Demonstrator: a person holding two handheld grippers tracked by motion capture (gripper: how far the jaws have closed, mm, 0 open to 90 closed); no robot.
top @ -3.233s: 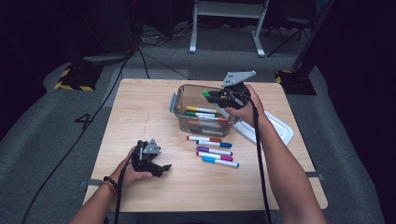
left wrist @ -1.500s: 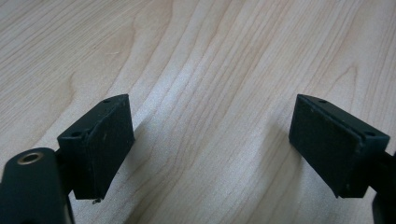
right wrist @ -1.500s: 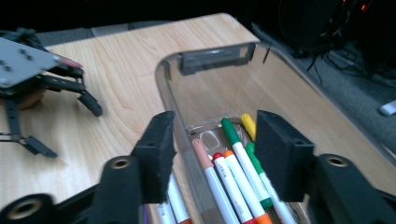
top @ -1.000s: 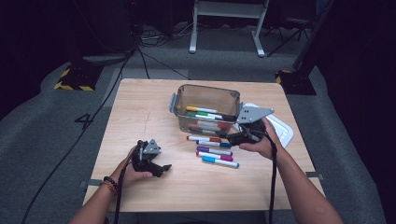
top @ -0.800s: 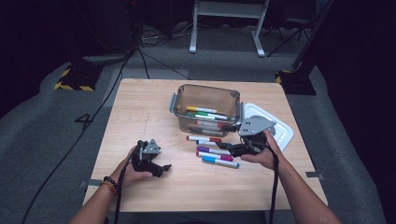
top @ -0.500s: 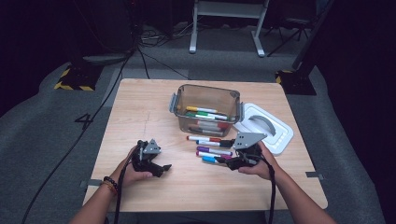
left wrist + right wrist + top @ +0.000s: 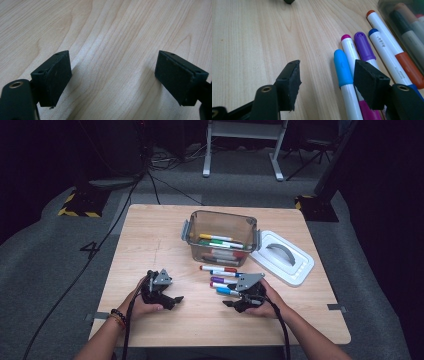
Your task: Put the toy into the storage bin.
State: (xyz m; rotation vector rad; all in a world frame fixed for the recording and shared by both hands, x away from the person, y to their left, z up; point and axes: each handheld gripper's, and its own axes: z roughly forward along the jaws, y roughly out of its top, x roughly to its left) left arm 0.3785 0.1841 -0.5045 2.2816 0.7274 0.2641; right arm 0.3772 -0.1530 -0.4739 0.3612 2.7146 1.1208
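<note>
Right gripper (image 7: 324, 82) sits unclenched, blue marker (image 7: 344, 75) lying between its jaws, ungrabbed. High view adds the bin (image 7: 220, 220) at 12 o'clock. Left gripper (image 7: 112, 80) gapes over bare table (image 7: 112, 30).

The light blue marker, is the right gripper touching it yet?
Apart. In the right gripper view, the light blue marker lies on the table between the open jaws of the right gripper, with bare wood showing on the left side and a narrow gap at the right pad.

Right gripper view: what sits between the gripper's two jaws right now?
The light blue marker lies between the open jaws of the right gripper, close beside the right-hand jaw; the rest of the gap is bare wooden table. No pad touches it.
</note>
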